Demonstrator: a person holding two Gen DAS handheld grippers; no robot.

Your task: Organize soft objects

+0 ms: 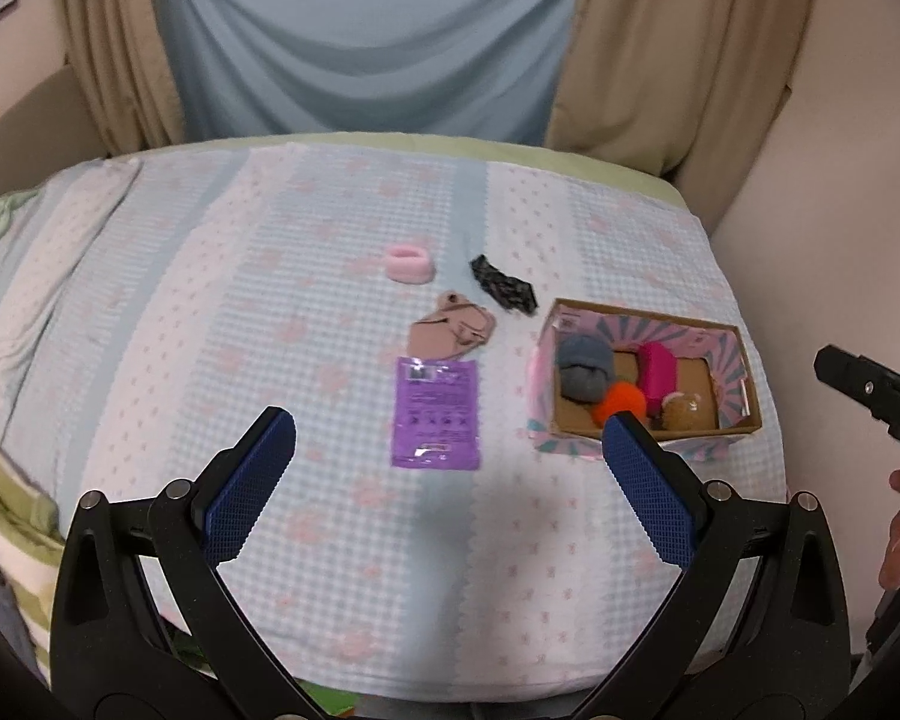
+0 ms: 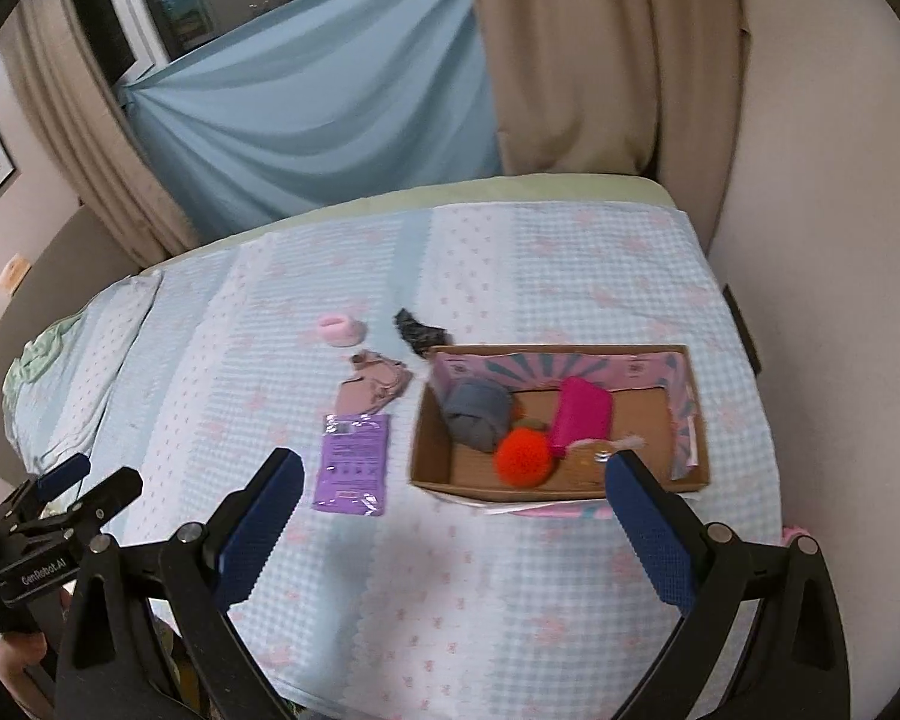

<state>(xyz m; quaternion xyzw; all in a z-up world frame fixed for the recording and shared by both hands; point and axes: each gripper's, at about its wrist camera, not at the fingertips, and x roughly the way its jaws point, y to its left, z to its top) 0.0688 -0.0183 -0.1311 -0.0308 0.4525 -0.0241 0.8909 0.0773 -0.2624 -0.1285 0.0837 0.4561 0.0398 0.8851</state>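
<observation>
A cardboard box (image 1: 741,360) (image 2: 684,384) with a pink patterned lining sits on the bed. Inside lie a grey cloth bundle (image 1: 583,367) (image 2: 477,411), an orange pompom (image 1: 615,401) (image 2: 522,456), a magenta pouch (image 1: 659,371) (image 2: 581,413) and a brown fuzzy toy (image 1: 684,411). Left of the box lie a purple packet (image 1: 435,414) (image 2: 353,459), a beige cloth piece (image 1: 453,330) (image 2: 373,389), a black patterned cloth (image 1: 504,285) (image 2: 420,331) and a pink ring-shaped band (image 1: 411,261) (image 2: 342,329). My left gripper (image 1: 450,426) and right gripper (image 2: 453,468) both hover open, holding nothing.
The bed (image 1: 270,360) (image 2: 510,600) carries a light blue checked cover with pink flowers. Curtains (image 1: 360,42) hang behind it and a wall (image 2: 810,240) runs along its right side. A green blanket (image 2: 36,354) is bunched at the far left.
</observation>
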